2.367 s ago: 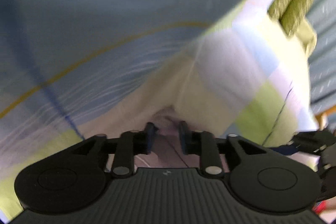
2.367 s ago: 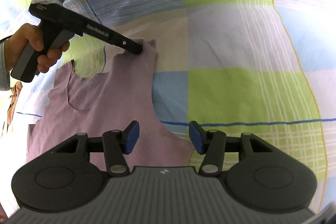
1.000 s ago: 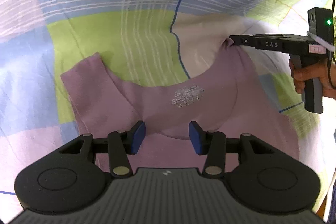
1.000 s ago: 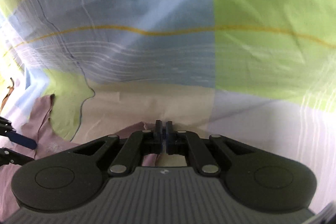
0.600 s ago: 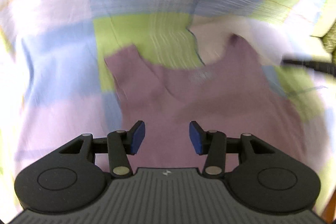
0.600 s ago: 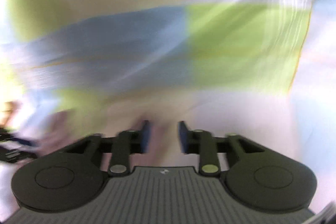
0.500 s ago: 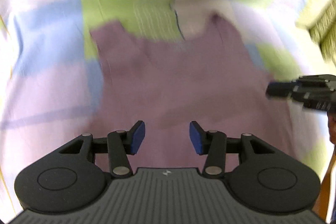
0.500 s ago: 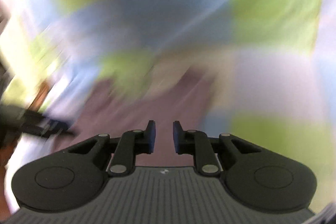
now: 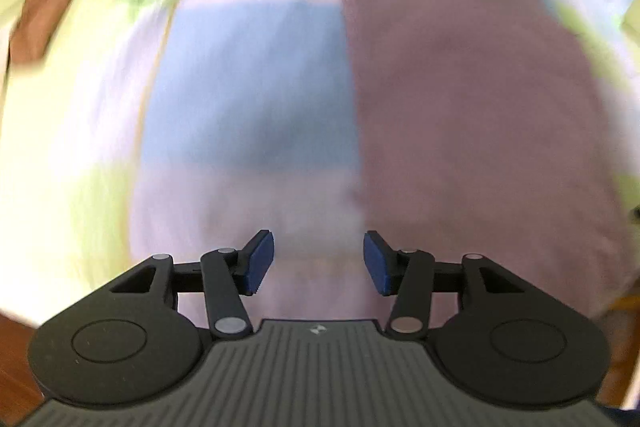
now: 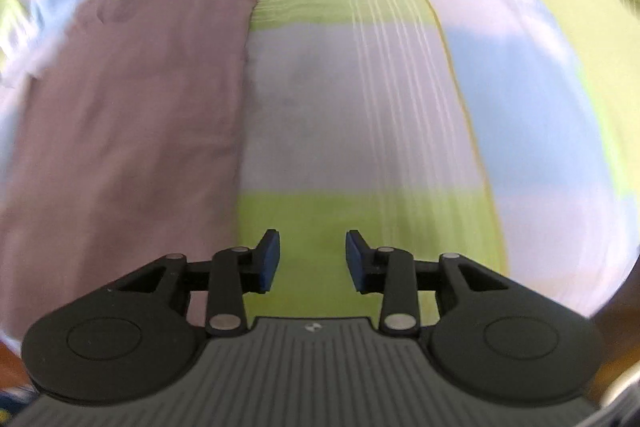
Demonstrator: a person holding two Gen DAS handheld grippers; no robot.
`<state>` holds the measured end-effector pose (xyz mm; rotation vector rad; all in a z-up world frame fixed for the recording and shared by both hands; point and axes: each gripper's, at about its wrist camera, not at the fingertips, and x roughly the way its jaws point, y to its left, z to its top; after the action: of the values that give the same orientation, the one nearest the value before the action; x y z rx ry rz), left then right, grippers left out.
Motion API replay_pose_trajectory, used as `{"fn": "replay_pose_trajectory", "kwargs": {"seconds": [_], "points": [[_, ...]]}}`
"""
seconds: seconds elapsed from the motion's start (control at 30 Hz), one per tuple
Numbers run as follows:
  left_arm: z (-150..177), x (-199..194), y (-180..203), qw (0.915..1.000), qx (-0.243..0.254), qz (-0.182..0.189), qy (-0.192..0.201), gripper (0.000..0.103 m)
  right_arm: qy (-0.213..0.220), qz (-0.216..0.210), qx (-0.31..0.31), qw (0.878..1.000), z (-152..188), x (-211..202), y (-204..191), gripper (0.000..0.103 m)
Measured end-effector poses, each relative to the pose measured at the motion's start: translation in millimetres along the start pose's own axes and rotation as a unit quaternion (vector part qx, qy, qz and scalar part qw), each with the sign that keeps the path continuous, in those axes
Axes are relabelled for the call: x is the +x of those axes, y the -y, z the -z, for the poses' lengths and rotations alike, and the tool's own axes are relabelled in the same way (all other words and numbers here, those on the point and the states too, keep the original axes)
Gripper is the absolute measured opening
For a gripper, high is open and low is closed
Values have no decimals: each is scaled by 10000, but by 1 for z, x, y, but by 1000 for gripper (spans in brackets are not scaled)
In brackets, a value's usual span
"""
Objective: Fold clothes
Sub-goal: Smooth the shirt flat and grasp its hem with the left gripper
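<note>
A mauve sleeveless top (image 9: pixel 460 87) lies flat on the checked bedsheet (image 9: pixel 248 75), straps at the far end. In the left wrist view it fills the right half, and my left gripper (image 9: pixel 319 263) hovers over the sheet just off its lower left edge, jaws opening with nothing between them. In the right wrist view the same top (image 10: pixel 132 99) lies along the left side. My right gripper (image 10: pixel 313 261) is above a green square of sheet (image 10: pixel 360 219) to the right of the top's lower edge, jaws opening and empty. Both views are blurred.
The sheet of blue, green, lilac and white squares covers nearly everything. A brown patch (image 9: pixel 44 15) shows at the far left of the left wrist view. Dark wood floor (image 9: pixel 16 379) shows at the lower corners beyond the bed's near edge.
Both grippers pulled back from the top's straps toward its lower end. The right gripper, shut at a strap before, has let go and is opening. The top now lies stretched out full length.
</note>
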<state>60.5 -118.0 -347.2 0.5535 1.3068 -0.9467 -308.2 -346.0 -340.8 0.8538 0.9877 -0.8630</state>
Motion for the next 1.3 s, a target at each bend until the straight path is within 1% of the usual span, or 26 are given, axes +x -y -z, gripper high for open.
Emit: {"fn": "replay_pose_trajectory", "kwargs": {"seconds": [0.07, 0.1, 0.13, 0.2, 0.23, 0.3, 0.33, 0.37, 0.4, 0.5, 0.53, 0.63, 0.7, 0.83, 0.87, 0.9, 0.93, 1.03, 1.17, 1.23, 1.3], "points": [[22, 0, 4, 9998, -172, 11, 45, 55, 36, -234, -45, 9997, 19, -8, -1, 36], [36, 2, 5, 9994, -334, -31, 108, 55, 69, -312, -103, 9994, 29, -12, -1, 36], [43, 3, 5, 9989, -440, -38, 170, 55, 101, -388, -122, 9991, 35, -16, 1, 36], [47, 3, 5, 9982, -537, -6, 268, 55, 148, -556, -99, 9983, 53, -29, 6, 38], [48, 3, 5, 9980, -557, 11, 308, 55, 142, -578, -87, 9982, 56, -31, 5, 38], [50, 4, 5, 9975, -597, 46, 387, 53, 180, -669, -70, 9976, 65, -38, 5, 39], [50, 4, 5, 9977, -546, 40, 393, 50, 196, -707, -65, 9973, 68, -40, 5, 39], [49, 5, 6, 9981, -475, 28, 390, 29, 209, -771, -50, 9968, 73, -40, 5, 39], [49, 4, 7, 9984, -381, 73, 408, 1, 221, -831, -36, 9963, 78, -40, 5, 39], [47, 2, 11, 9987, -59, 203, 472, 1, 289, -955, 28, 9950, 86, -36, 2, 39], [48, 2, 13, 9986, 126, 197, 484, 1, 322, -960, 50, 9948, 88, -35, 1, 39], [50, 2, 11, 9979, 321, 213, 514, 1, 456, -875, 266, 9948, 90, -29, 0, 39], [51, -2, 10, 9977, 357, 261, 517, 1, 634, -945, 614, 9916, 88, -32, 5, 39], [52, -5, 7, 9982, 240, 287, 474, 1, 739, -1051, 889, 9877, 83, -26, 8, 39], [51, -5, 5, 9982, 251, 303, 457, 1, 657, -1128, 911, 9872, 82, -20, 7, 38], [51, -4, 4, 9981, 272, 321, 438, 1, 587, -1281, 865, 9862, 83, -16, 3, 15], [50, -4, 2, 9981, 294, 340, 420, 1, 528, -1409, 827, 9851, 83, -12, 0, 1], [48, -9, 2, 9974, 448, 425, 381, 0, 632, -1473, 806, 9838, 84, -22, -10, 3], [44, -13, 0, 9961, 752, 349, 301, 0, 830, -1284, 1086, 9823, 90, -54, -12, 2], [43, -9, -3, 9962, 808, 271, 184, 0, 727, -1121, 1014, 9858, 91, -56, -12, 2], [44, -2, -1, 9947, 1015, 165, 51, 0, 545, -921, 925, 9899, 91, -43, -11, 2]]}}
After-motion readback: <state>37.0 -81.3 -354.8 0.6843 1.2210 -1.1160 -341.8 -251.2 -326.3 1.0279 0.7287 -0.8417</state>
